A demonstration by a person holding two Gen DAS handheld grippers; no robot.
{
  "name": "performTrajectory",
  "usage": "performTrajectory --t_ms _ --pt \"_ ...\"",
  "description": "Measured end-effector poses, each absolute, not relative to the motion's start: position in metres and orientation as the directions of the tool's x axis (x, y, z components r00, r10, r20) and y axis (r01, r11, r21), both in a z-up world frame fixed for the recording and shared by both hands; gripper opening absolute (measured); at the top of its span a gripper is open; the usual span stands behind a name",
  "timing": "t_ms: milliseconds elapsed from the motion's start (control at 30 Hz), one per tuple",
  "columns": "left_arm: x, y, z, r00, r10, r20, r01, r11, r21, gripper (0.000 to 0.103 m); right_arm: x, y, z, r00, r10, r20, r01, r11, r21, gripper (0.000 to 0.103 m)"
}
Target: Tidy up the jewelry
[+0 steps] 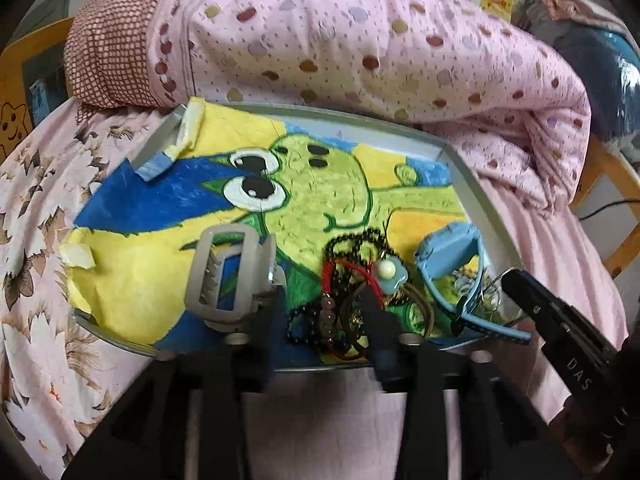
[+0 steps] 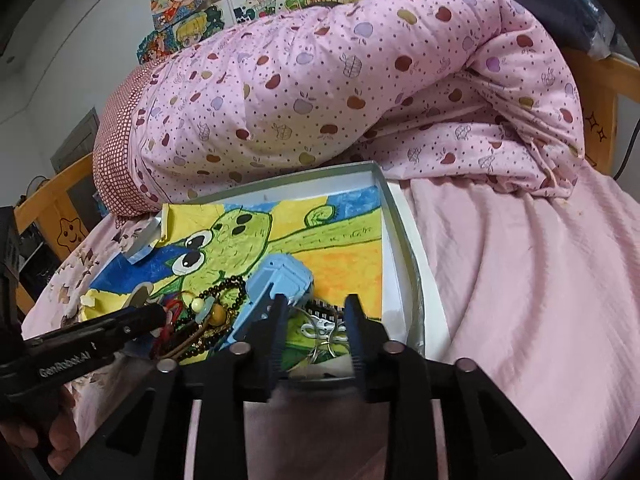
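The jewelry lies in a shallow tray (image 1: 460,160) on the bed, on top of a child's drawing (image 1: 312,184) of a green creature. Most pieces make one tangled heap (image 1: 352,292) just ahead of the left claw (image 1: 324,312), whose two fingers stand apart with nothing between them. Its left finger is close against a grey hair claw clip (image 1: 224,272); I cannot tell if it touches the clip.

In the heap there is a black bead strand (image 1: 352,240), a red cord (image 1: 352,268), a few pink beads (image 1: 326,312), a pale blue charm with a cream bead (image 1: 390,274) and some brown hair ties (image 1: 416,308). I judge these as light, soft and limp. They will hang and drag their neighbours if one strand is lifted, because they cross each other. It seems better to pinch a single loop at the outer edge of the heap, or the hard charm, and to lift slowly.

The grey clip is stiff, smooth plastic. Its thick rim should be a firm place to hold, though it may slip under the pads.

The right claw (image 2: 316,320) is also apart and empty. Directly between its fingers lie a small white piece (image 2: 322,330) and thin wire rings (image 2: 324,350), which look delicate and easy to bend. Just to its left is a light blue watch (image 2: 280,280) with a rigid body and a flexible strap. I would take this one at the body, not at the strap.
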State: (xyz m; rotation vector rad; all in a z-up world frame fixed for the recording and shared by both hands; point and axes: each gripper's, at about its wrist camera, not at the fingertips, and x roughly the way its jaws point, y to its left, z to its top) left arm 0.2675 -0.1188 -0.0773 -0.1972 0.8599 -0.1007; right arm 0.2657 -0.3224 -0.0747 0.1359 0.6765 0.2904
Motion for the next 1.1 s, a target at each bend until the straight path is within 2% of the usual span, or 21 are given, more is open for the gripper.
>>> performTrajectory --t_ms 100,167,267,300,467,533,567,600,667,733,867,967,1100 --pt "0.264 -0.117 -0.069 0.670 -0.173 -0.721 0.014 0.975 -0.222 0.042 0.263 -0.322 -0.068 0.756 0.300 -0.581 -0.223 0.954 0.202 0.038" --pt "0.262 -0.117 -0.062 0.682 -0.172 -0.711 0.022 0.976 -0.215 0.044 0.260 -0.323 -0.062 0.768 0.296 -0.568 -0.223 0.955 0.196 0.049" --pt "0.257 -0.116 -0.053 0.710 -0.161 -0.686 0.019 0.977 -0.210 0.061 0.256 -0.323 -0.053 0.789 0.288 -0.543 -0.221 0.957 0.186 0.060" --pt "0.255 -0.114 -0.050 0.719 -0.162 -0.676 0.017 0.976 -0.215 0.063 0.254 -0.324 -0.049 0.797 0.285 -0.533 -0.221 0.958 0.182 0.061" --pt "0.248 -0.107 -0.034 0.745 -0.142 -0.651 0.006 0.978 -0.206 0.064 0.246 -0.327 -0.031 0.829 0.284 -0.481 -0.224 0.958 0.180 0.078" --pt "0.244 -0.104 -0.030 0.751 -0.133 -0.646 0.000 0.979 -0.202 0.064 0.242 -0.327 -0.025 0.841 0.289 -0.458 -0.231 0.956 0.179 0.080" --pt "0.242 -0.102 -0.027 0.756 -0.124 -0.643 -0.005 0.981 -0.196 0.069 0.239 -0.327 -0.021 0.846 0.290 -0.447 -0.234 0.956 0.178 0.083" --pt "0.240 -0.101 -0.025 0.760 -0.118 -0.639 -0.009 0.981 -0.192 0.081 0.238 -0.327 -0.019 0.850 0.291 -0.440 -0.236 0.956 0.176 0.084" --pt "0.233 -0.097 -0.019 0.782 -0.108 -0.614 -0.016 0.981 -0.193 0.090 0.234 -0.326 -0.012 0.859 0.288 -0.422 -0.234 0.956 0.177 0.096" --pt "0.225 -0.092 -0.011 0.804 -0.096 -0.586 -0.019 0.982 -0.187 0.091 0.229 -0.326 -0.006 0.871 0.279 -0.404 -0.223 0.958 0.179 0.103" --pt "0.212 -0.086 0.001 0.831 -0.073 -0.552 -0.027 0.985 -0.172 0.091 0.219 -0.328 0.006 0.891 0.262 -0.372 -0.208 0.962 0.179 0.103" --pt "0.201 -0.081 0.012 0.854 -0.065 -0.516 -0.033 0.984 -0.178 0.101 0.210 -0.330 0.013 0.902 0.258 -0.346 -0.206 0.962 0.179 0.103" --pt "0.187 -0.078 0.024 0.874 -0.067 -0.481 -0.019 0.985 -0.173 0.101 0.192 -0.330 0.025 0.918 0.251 -0.308 -0.207 0.964 0.169 0.103"
